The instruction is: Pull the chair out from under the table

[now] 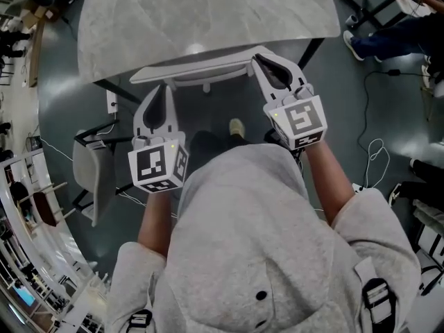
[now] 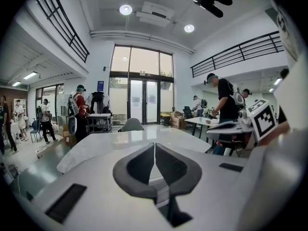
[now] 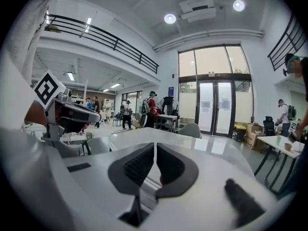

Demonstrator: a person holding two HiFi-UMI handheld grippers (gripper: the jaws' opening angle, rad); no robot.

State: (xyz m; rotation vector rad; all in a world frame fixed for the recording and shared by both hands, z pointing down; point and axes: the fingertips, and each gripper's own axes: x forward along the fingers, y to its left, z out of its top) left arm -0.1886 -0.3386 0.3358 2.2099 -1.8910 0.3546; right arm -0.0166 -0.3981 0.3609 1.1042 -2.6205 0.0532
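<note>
Chair [image 1: 201,70] sits tucked under the counter [image 1: 208,19], only its backrest showing, while left gripper [image 1: 164,90] and right gripper [image 1: 260,62] meet that backrest with fingers closed narrow, so pulling looks barely begun.

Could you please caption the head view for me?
Left gripper and right gripper, jaws shut, at the white chair under the table.

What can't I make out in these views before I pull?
Seat and legs of the chair: head view, hidden under the table.
The floor behind the chair: head view, mostly blocked by the person's grey top.
Chair back: both gripper views, covered by each gripper's own body, so whether the shut left gripper and right gripper pinch it is unclear.
</note>
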